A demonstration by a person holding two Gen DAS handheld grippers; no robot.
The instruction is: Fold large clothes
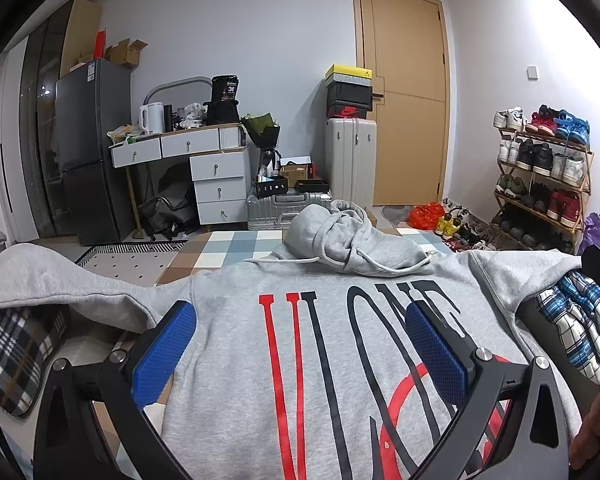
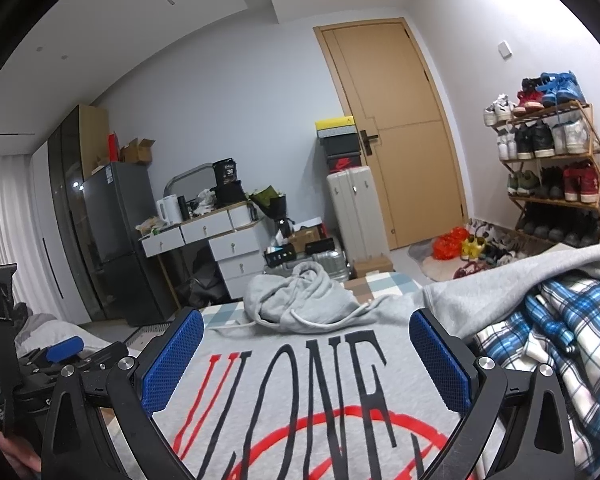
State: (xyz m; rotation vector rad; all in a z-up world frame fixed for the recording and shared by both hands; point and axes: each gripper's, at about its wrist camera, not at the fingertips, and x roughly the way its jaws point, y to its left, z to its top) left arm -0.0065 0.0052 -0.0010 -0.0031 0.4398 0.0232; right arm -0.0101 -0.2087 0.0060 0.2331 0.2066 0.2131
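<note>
Grey hoodie [image 1: 236, 360] spread flat, print side up, the big red-and-black VLONE lettering [image 1: 340, 360] facing us and the hood [image 1: 340, 236] bunched at the far end with its white drawstring [image 1: 284, 259] trailing across the collar. One sleeve [image 1: 60, 280] runs out to the left over a dark plaid cushion [image 1: 16, 352], the other drapes off to the right over a blue-and-white plaid cloth [image 1: 580, 320]. Left gripper [image 1: 300, 356] hangs over the chest print, blue pads [image 1: 164, 354] spread wide, nothing between them. Right gripper [image 2: 306, 360] sits over the same lettering, fingers parted just as wide, empty too. In the right wrist view the left tool shows at the lower left edge. Beyond the hoodie, a checked rug [image 1: 236, 248], then a white desk [image 1: 204, 160] with drawers, a dark fridge [image 1: 92, 148], a silver suitcase [image 1: 350, 160] topped with shoe boxes [image 1: 348, 92], a tan door [image 1: 408, 92] and a loaded shoe rack [image 1: 544, 172] at the right wall.
</note>
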